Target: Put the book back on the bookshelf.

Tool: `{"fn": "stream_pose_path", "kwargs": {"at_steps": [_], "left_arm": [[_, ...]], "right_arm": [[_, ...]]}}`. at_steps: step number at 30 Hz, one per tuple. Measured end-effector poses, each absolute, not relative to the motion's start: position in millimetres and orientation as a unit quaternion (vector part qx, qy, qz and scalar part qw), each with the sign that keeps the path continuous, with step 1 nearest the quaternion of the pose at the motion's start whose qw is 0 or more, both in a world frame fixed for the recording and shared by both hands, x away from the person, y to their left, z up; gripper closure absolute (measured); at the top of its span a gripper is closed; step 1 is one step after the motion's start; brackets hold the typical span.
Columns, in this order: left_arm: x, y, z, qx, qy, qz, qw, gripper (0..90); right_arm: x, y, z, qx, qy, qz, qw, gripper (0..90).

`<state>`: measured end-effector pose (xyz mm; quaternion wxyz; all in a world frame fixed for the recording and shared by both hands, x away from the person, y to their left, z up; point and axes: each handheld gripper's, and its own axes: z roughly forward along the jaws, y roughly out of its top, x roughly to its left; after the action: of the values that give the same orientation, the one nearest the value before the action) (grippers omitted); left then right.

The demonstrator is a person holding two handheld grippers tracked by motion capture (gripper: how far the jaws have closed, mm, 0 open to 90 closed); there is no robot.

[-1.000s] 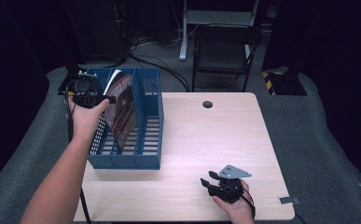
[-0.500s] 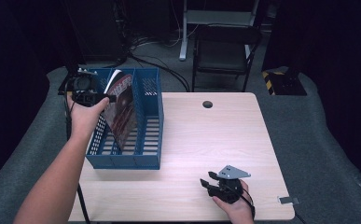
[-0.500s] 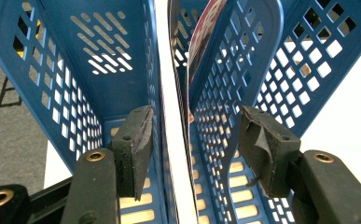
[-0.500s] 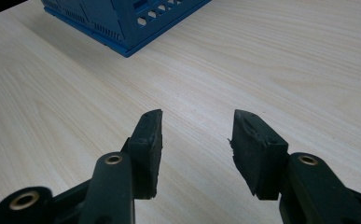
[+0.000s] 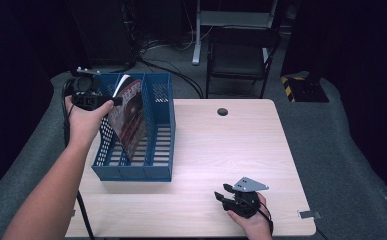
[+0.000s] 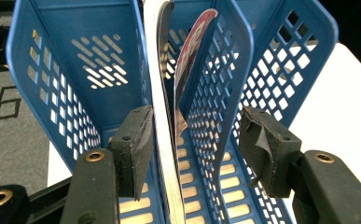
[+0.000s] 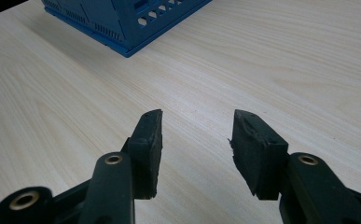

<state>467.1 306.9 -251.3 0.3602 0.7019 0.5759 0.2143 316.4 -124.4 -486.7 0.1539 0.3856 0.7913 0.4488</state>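
Left claw point(image 5: 112, 101) lifted a little since a second ago, magazine point(image 5: 129, 120) with it; right claw point(image 5: 223, 196) unmoved.

High view: left hand point(image 5: 83, 122) at far left end of blue file rack point(image 5: 156, 172). Magazine upright and tilted in rack's middle slot, top corner at left claw's tips. Rack on left part of bench point(image 5: 221, 150). Right hand point(image 5: 251, 220) low on bench near front edge, well apart from rack, nothing in right claw.

Left gripper view: left claw point(image 6: 194, 140) about half open, straddling magazine's point(image 6: 166, 154) white edge and a rack point(image 6: 215, 93) divider. Left pad point(image 6: 136, 144) just beside the edge, touching or not cannot tell; right pad point(image 6: 262, 144) clear of divider. No firm grip visible.

Right gripper view: right claw point(image 7: 194, 140) about half open over bare bench point(image 7: 271, 60), empty. Rack point(image 7: 122, 18) corner far up left.
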Motion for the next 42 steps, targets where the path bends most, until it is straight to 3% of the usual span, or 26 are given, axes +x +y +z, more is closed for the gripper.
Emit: {"fn": "stream_pose_path", "kwargs": {"at_steps": [23,42], "left_arm": [[435,288,-222,0.743,0.499,0.202,0.398,44.7],[390,246,-230,0.819,0.387,0.161,0.391,44.1]], "right_arm": [[316,-129,-486,0.391,0.788,0.450,0.155,52.8],[318,-128,-485,0.395,0.785,0.451,0.156,52.5]]}}
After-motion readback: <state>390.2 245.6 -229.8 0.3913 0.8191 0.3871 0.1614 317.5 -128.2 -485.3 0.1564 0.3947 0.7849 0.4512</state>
